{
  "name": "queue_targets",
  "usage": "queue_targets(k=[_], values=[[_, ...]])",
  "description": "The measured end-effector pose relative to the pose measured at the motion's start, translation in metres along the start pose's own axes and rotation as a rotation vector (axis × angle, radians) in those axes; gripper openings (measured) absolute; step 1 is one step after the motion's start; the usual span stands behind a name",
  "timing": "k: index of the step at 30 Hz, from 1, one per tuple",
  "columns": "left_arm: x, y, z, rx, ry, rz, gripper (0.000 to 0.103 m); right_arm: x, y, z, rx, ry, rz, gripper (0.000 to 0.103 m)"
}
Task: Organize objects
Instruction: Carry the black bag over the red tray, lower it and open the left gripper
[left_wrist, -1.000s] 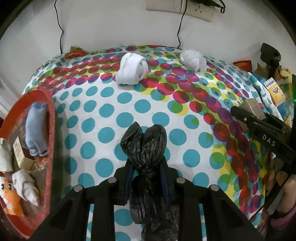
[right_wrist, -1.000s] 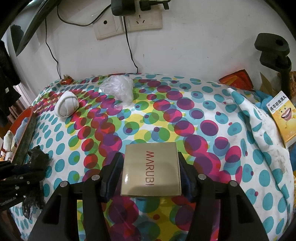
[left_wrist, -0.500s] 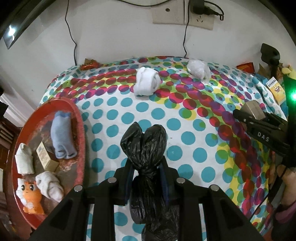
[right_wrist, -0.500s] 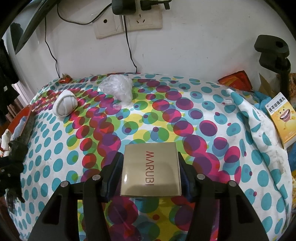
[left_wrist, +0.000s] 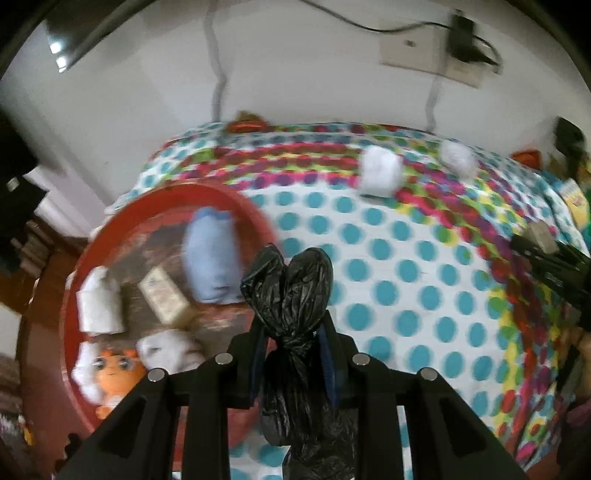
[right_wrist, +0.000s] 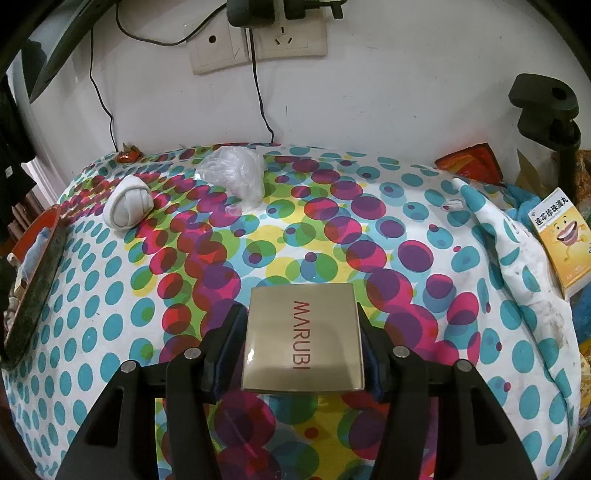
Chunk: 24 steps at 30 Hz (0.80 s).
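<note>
Now, left gripper (left_wrist: 291, 354): fingers clamped on knotted black bag (left_wrist: 291, 295), beside red tray (left_wrist: 74, 332).
Right gripper (right_wrist: 303, 343): fingers partly open, gripping gold box (right_wrist: 303, 338) above dotted cloth (right_wrist: 110, 332).
Surface: rolled white sock (right_wrist: 127, 206), clear bag (right_wrist: 234, 175).

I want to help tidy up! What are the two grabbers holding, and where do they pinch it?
The left gripper pinches a knotted black plastic bag at its tied neck. The right gripper clamps a flat beige MARUBI box by its two side edges.
</note>
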<state>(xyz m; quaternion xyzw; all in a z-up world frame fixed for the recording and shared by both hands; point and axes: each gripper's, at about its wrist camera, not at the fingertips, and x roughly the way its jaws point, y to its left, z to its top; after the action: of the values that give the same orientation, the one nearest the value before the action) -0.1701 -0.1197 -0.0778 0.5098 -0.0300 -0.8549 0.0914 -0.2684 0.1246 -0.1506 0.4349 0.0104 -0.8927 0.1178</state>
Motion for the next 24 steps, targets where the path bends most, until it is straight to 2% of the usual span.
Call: queue_targets(k=[16, 24], values=[[0.015, 0.106, 0.003, -0.129, 0.045, 0.097, 0.027, 0.001, 0.004, 0.0, -0.019, 0.005, -0.027, 0.054], [0.04, 0.152, 0.004, -0.203, 0.089, 0.104, 0.027, 0.002, 0.006, 0.0, -0.028, 0.008, -0.038, 0.054]])
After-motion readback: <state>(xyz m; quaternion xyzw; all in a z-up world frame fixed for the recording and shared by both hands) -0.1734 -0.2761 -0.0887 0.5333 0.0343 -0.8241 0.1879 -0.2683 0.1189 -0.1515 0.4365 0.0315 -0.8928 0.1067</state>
